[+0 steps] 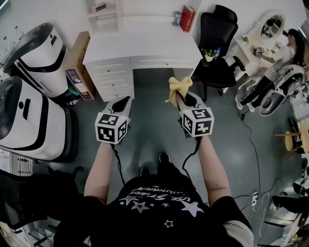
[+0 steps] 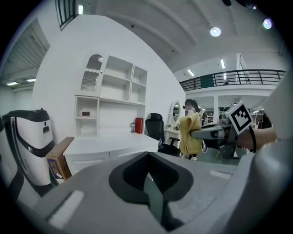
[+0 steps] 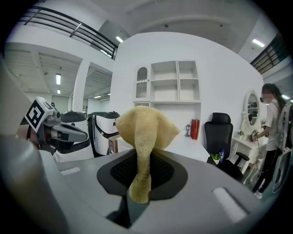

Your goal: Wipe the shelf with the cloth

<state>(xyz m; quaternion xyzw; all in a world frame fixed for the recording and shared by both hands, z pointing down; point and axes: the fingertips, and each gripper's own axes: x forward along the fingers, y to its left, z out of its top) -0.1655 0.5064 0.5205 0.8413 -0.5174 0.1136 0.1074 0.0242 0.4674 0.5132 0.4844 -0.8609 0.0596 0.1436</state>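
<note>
You are keeping your left gripper (image 1: 121, 102) closed up tight, with nothing in it. Your right gripper (image 1: 185, 99) is pinching the yellow cloth (image 1: 177, 87) (only by one thin bunched bit), well apart from the shelf (image 1: 102, 10). I am thinking the cloth could be slipping out when you are rubbing hard, or its loose end could be knocking the red book (image 1: 187, 18).

White desk (image 1: 145, 46), shelf unit (image 1: 104, 17) at its back, red item (image 1: 187, 18) on top
</note>
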